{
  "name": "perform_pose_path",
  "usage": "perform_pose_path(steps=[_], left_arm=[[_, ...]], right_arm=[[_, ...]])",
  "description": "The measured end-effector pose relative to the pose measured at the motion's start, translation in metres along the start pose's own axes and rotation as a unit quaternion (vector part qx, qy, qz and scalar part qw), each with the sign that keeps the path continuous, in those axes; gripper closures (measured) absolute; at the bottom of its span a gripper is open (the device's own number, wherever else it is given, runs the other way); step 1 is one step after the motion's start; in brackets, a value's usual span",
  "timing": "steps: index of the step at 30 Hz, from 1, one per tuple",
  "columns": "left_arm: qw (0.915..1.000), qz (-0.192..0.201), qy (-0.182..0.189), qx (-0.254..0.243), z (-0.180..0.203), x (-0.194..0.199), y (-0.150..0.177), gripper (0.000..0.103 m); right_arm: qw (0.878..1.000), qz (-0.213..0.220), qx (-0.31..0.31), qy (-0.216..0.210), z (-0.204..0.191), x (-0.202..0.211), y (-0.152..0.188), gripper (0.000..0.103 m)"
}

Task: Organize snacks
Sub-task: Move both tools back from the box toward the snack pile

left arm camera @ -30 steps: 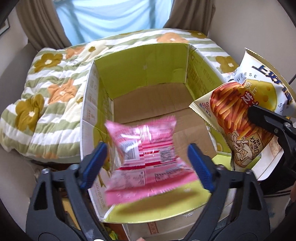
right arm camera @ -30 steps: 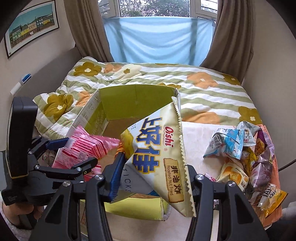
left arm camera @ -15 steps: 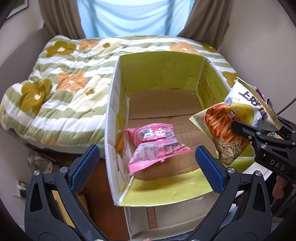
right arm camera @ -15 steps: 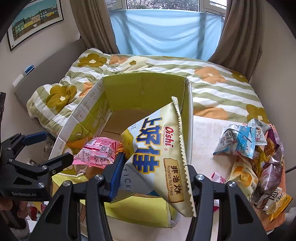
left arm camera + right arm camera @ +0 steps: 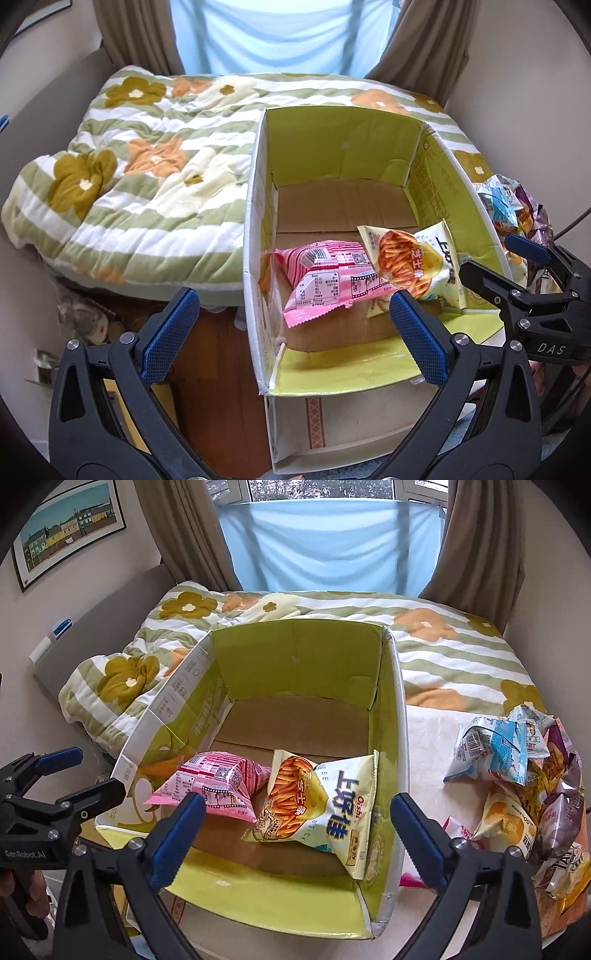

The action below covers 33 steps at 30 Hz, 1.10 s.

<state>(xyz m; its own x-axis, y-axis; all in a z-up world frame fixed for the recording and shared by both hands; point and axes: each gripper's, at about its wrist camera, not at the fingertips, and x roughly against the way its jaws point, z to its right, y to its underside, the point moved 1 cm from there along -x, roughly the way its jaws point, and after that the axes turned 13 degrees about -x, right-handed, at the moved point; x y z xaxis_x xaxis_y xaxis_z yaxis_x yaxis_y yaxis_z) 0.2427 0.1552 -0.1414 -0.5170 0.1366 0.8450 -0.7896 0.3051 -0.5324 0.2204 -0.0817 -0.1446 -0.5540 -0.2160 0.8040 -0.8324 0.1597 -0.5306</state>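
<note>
Both tongs, left (image 5: pixel 291 332) and right (image 5: pixel 297 830), gape empty | we flag snack pile (image 5: pixel 517 775) near bench (image 5: pixel 428 731) edge; careless grab could spill packets.

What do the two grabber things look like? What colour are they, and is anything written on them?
Both are black plastic clamps, like big clothes pegs, with silver screws at the joints. The left gripper and the right gripper have long arms tipped with blue pads that have a bumpy grid texture. From the side, one body reads "GenRobot.AI" and the other "DAS" in white. Bare fingers hold one handle; no sleeve shows.
</note>
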Motion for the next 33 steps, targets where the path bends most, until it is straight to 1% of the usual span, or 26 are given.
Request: perform_pose_path(steps=[7, 12, 18, 26, 30, 33], left_arm=[[0.9998, 0.013, 0.004, -0.012, 0.0, 0.01, 0.001, 0.001], [0.9994, 0.021, 0.011, -0.027, 0.008, 0.018, 0.002, 0.001], [0.9971, 0.042, 0.042, -0.049, 0.026, 0.027, 0.003, 0.001], [0.9912, 0.057, 0.076, -0.091, 0.073, 0.035, -0.003, 0.001], [0.9878, 0.063, 0.085, -0.114, 0.107, 0.039, -0.01, 0.001], [0.9857, 0.068, 0.093, -0.122, 0.137, 0.041, -0.017, 0.001]], right_arm=[[1.0, 0.013, -0.006, 0.004, -0.005, 0.015, 0.001, 0.003], [0.999, 0.033, -0.017, 0.014, -0.003, 0.034, 0.006, 0.003], [0.997, 0.062, -0.035, 0.039, 0.008, 0.067, 0.016, 0.003], [0.99, 0.099, -0.087, 0.059, 0.052, 0.108, 0.03, 0.003], [0.985, 0.117, -0.108, 0.068, 0.084, 0.129, 0.034, 0.003], [0.983, 0.121, -0.115, 0.071, 0.109, 0.141, 0.034, 0.003]])
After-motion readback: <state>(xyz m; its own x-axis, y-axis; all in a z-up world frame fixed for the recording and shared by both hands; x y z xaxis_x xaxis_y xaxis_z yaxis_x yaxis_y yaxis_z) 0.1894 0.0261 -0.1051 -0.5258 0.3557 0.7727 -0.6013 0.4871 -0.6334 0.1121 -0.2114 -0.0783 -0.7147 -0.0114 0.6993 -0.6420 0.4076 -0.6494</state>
